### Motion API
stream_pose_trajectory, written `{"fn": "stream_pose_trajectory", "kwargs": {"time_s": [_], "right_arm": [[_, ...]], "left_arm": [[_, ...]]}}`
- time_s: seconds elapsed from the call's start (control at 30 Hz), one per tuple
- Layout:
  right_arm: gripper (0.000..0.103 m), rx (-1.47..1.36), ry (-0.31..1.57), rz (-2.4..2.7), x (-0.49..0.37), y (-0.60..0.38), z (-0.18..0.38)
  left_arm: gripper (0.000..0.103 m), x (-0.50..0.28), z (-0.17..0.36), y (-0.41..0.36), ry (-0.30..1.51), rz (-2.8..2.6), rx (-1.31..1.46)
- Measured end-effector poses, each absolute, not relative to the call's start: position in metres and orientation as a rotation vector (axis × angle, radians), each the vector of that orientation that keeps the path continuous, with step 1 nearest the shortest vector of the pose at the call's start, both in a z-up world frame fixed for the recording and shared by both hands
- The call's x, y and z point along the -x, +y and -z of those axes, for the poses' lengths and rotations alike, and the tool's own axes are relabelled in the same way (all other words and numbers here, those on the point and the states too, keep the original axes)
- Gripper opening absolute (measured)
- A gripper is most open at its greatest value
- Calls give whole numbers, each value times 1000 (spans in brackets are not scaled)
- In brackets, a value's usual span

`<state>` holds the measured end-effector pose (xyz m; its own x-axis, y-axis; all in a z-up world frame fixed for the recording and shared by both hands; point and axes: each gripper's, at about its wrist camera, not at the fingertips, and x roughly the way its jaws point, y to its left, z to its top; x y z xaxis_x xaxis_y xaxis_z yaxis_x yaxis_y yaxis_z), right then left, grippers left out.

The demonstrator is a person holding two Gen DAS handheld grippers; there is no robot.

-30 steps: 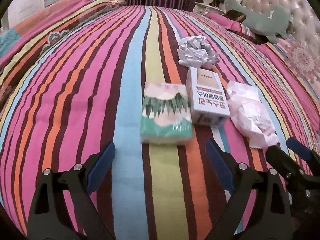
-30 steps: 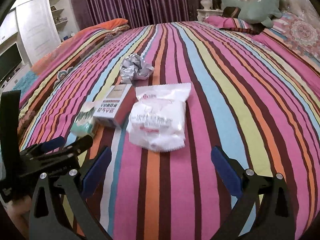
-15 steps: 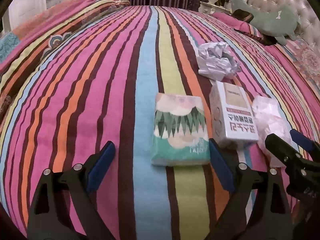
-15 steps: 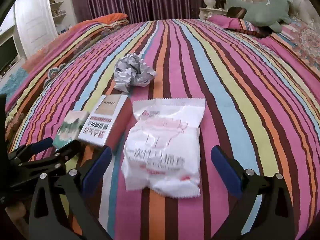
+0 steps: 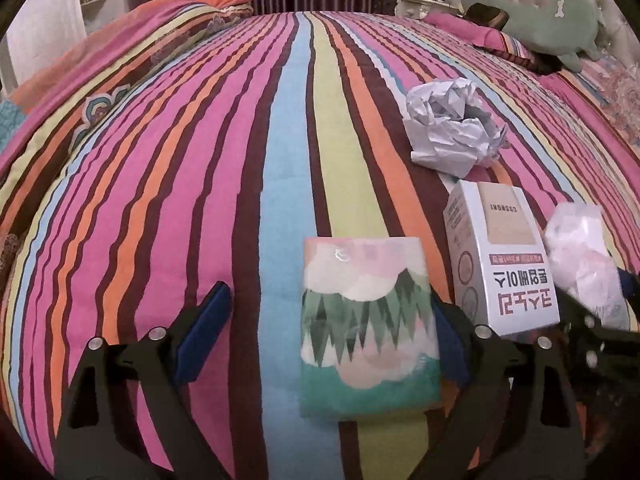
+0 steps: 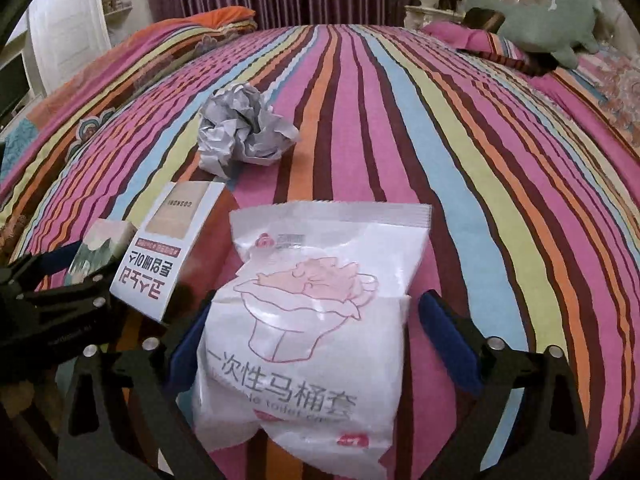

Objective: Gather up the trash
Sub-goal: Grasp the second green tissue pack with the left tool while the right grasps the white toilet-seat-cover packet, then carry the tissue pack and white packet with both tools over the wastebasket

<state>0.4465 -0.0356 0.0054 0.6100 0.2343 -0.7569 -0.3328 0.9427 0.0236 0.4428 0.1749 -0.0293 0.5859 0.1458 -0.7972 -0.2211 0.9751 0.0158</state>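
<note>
On the striped bed [image 5: 200,168]: my left fingers [image 5: 324,332], just narrowing but still released, straddle a tissue pack [image 5: 368,328] printed with green trees, its right side touching one pad. My right fingers [image 6: 312,340], also closing in yet clear of contact, flank a white packet [image 6: 316,320] lettered "一次性马桶套". Between the two lies a white box [image 5: 504,264] marked "COSRORI"; beyond it, crumpled paper [image 5: 452,128], unlabelled.
</note>
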Motion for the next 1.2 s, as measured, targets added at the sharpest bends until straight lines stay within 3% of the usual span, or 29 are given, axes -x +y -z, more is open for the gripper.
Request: {"fn": "stream_pose_trajectory", "kwargs": {"time_s": [0.03, 0.17, 1.2], "right_arm": [[81, 127, 850, -328, -446, -35, -5], [71, 137, 836, -335, -440, -38, -4], [69, 60, 833, -354, -293, -104, -13]], "left_arm": [[79, -443, 29, 175, 917, -215, 85], [50, -433, 26, 171, 890, -229, 79], [50, -252, 1, 115, 843, -215, 126]]}}
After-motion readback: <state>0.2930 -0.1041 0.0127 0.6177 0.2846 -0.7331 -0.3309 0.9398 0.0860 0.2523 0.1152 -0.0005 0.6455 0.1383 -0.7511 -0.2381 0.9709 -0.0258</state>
